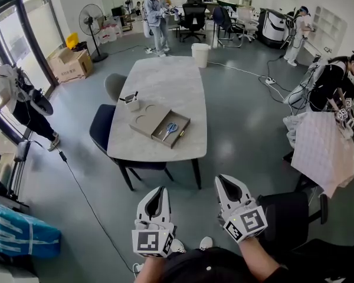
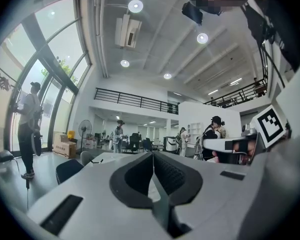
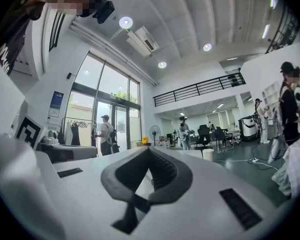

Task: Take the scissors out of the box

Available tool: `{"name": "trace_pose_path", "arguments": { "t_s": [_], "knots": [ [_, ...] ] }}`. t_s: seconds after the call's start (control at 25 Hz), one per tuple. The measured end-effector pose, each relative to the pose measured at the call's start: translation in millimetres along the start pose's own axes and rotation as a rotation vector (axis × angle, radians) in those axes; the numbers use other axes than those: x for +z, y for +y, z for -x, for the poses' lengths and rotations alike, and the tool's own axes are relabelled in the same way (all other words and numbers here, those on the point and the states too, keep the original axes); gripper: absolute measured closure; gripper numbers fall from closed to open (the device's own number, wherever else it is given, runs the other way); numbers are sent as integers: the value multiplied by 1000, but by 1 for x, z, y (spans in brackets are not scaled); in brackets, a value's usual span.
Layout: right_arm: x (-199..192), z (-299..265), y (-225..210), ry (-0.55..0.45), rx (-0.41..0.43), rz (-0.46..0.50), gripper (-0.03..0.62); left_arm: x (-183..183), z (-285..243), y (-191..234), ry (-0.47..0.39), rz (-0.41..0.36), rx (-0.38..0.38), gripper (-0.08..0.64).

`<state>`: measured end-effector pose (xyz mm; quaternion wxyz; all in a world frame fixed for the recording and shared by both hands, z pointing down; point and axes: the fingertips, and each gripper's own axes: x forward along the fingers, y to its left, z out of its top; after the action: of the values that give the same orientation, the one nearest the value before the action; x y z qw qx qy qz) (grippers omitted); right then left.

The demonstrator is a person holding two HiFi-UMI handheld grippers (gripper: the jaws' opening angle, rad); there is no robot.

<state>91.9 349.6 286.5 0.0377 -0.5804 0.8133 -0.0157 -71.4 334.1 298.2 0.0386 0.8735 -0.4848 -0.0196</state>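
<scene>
Our left gripper [image 1: 160, 191] and right gripper [image 1: 223, 179] are held level side by side in front of us, each with its jaws pressed together and nothing between them. Well ahead, blue-handled scissors [image 1: 170, 129] lie inside the open flat box [image 1: 146, 120] on the marble table [image 1: 165, 81], near its front edge.

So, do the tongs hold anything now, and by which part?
Nothing is held. Both the left tongs and the right tongs are shut and empty; the scissors lie in the box.
</scene>
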Motion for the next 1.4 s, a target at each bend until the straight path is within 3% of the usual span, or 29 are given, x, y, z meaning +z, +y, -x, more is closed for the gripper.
{"name": "trace_pose_path", "arguments": {
  "t_s": [1.0,1.4],
  "knots": [
    [-13,-20,29,-11,-68,32,595,-3,9,49,12,4,-53,543],
    [-18,-61,4,-20,-62,28,595,-13,-30,67,21,0,-33,543]
  ]
}}
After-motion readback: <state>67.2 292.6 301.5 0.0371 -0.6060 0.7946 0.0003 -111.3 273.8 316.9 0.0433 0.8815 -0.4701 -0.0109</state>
